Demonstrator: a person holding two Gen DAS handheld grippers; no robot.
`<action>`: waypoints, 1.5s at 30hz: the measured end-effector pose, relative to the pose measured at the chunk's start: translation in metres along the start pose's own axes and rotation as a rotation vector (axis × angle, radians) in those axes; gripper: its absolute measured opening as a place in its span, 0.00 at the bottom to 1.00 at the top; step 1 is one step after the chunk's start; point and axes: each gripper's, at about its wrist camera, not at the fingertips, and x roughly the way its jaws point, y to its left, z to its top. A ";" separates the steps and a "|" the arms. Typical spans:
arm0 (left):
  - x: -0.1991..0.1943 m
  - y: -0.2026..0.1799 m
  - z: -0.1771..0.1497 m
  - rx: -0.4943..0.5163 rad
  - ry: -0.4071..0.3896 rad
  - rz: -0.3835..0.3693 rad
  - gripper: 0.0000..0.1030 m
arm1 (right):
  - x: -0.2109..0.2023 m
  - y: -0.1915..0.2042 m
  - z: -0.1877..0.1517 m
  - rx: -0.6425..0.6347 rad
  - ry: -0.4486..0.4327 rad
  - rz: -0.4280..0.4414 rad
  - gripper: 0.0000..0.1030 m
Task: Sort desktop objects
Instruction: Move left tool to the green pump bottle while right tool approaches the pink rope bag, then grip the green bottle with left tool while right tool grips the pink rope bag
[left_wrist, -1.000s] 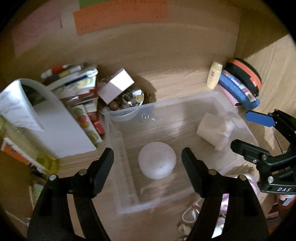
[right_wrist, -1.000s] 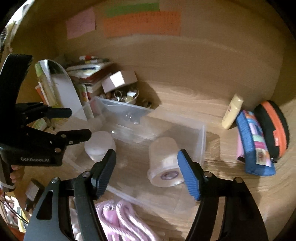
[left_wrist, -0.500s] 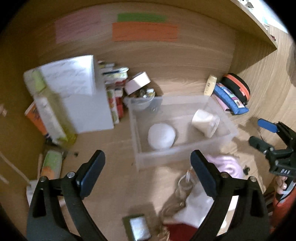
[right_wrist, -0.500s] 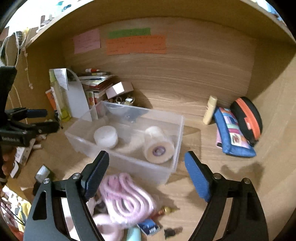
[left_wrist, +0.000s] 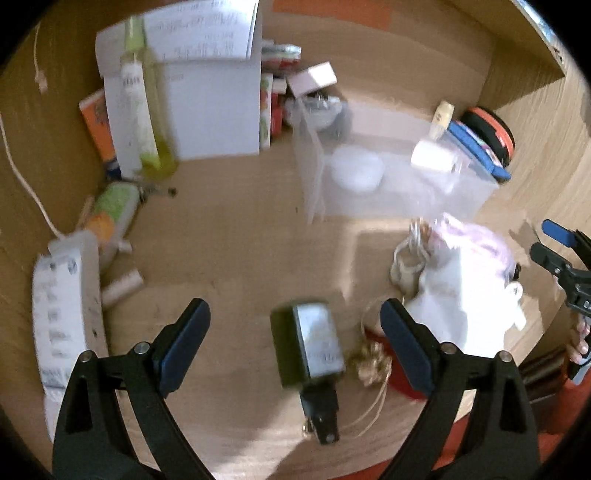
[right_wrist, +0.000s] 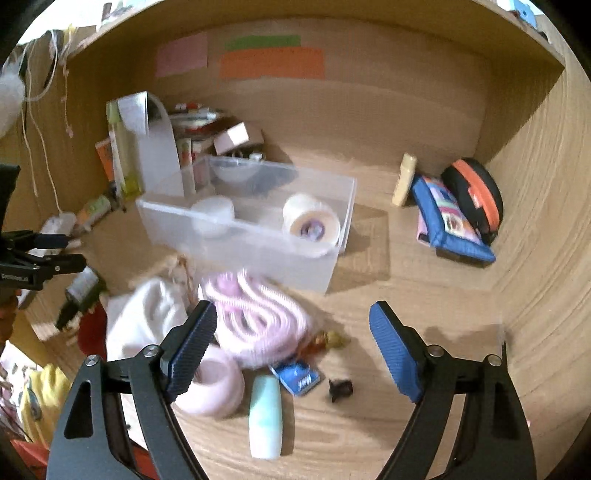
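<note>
Underneath everything runs a light wooden desk (right_wrist: 424, 295), boxed in by wooden walls at the back and right, with pink, green and orange paper notes (right_wrist: 271, 62) stuck on the back wall. A clear plastic bin (right_wrist: 255, 251) sits near the middle of the desk and holds 2 things: a white round lid-like piece (right_wrist: 214, 212) on its left side and a roll of white tape (right_wrist: 310, 221) on its right. Just in front of the bin lies a loose heap: a coiled pink cord (right_wrist: 255, 314), white cloth (right_wrist: 147, 317), a pale pink cup (right_wrist: 214, 384), a mint-green tube (right_wrist: 264, 417) and a small blue packet (right_wrist: 299, 378). A blue pouch (right_wrist: 450, 225) and a black-and-orange case (right_wrist: 474, 199) rest against the right wall, beside a cream bottle (right_wrist: 404, 179).

The left gripper (left_wrist: 295, 350) has its jaws spread wide and holds nothing; a dark bottle with a silvery label (left_wrist: 314, 347) lies on the desk between them, apart from both. The right gripper (right_wrist: 291, 350) is likewise wide apart and empty, hovering over the heap, its left finger (right_wrist: 192, 347) overlapping the pink cup in view; contact cannot be told.
</note>
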 end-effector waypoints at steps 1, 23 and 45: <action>0.003 0.000 -0.005 -0.003 0.013 -0.007 0.91 | 0.005 0.000 -0.004 0.004 0.018 0.012 0.80; 0.028 0.000 -0.021 0.005 0.062 -0.061 0.63 | 0.102 0.020 0.019 -0.174 0.347 0.173 0.88; -0.008 -0.001 0.010 0.008 -0.093 -0.002 0.40 | 0.067 0.001 0.030 -0.167 0.228 0.241 0.61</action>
